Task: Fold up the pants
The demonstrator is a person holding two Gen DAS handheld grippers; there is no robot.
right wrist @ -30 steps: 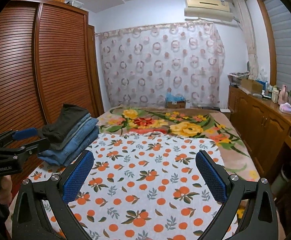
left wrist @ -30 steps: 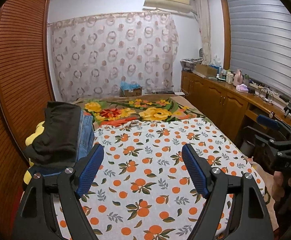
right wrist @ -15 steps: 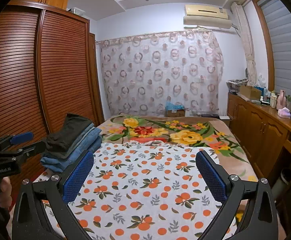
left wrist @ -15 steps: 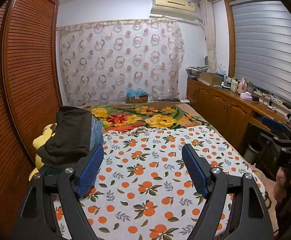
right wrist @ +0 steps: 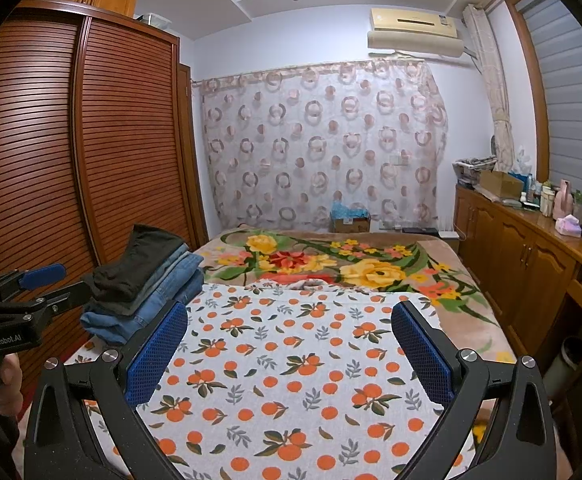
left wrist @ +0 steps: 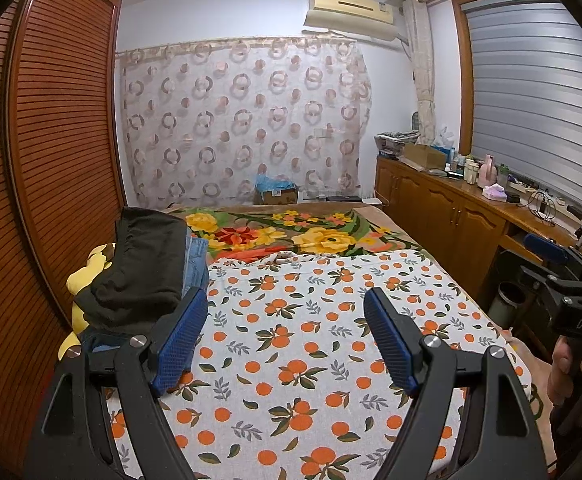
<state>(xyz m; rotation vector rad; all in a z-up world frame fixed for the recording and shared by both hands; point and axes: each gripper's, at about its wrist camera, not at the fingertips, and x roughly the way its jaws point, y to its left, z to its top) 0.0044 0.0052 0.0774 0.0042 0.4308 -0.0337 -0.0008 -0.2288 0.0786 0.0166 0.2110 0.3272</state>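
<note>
A stack of folded pants (left wrist: 147,272) lies on the bed's left side, dark pants on top of blue jeans; it also shows in the right wrist view (right wrist: 147,280). My left gripper (left wrist: 285,312) is open and empty, held above the orange-print sheet (left wrist: 311,340), its left finger near the stack. My right gripper (right wrist: 289,324) is open and empty above the same sheet (right wrist: 291,360). Each gripper's body shows at the edge of the other's view.
A floral blanket (right wrist: 351,260) covers the far bed. A slatted wooden wardrobe (right wrist: 71,160) stands on the left, a wooden cabinet (right wrist: 531,248) with clutter on the right, a curtain (right wrist: 323,148) behind. A yellow pillow (left wrist: 83,276) sits under the stack.
Both grippers have tilted upward and drawn back a little, so more ceiling and wall show. Both stay open and empty. The stack has not moved.
</note>
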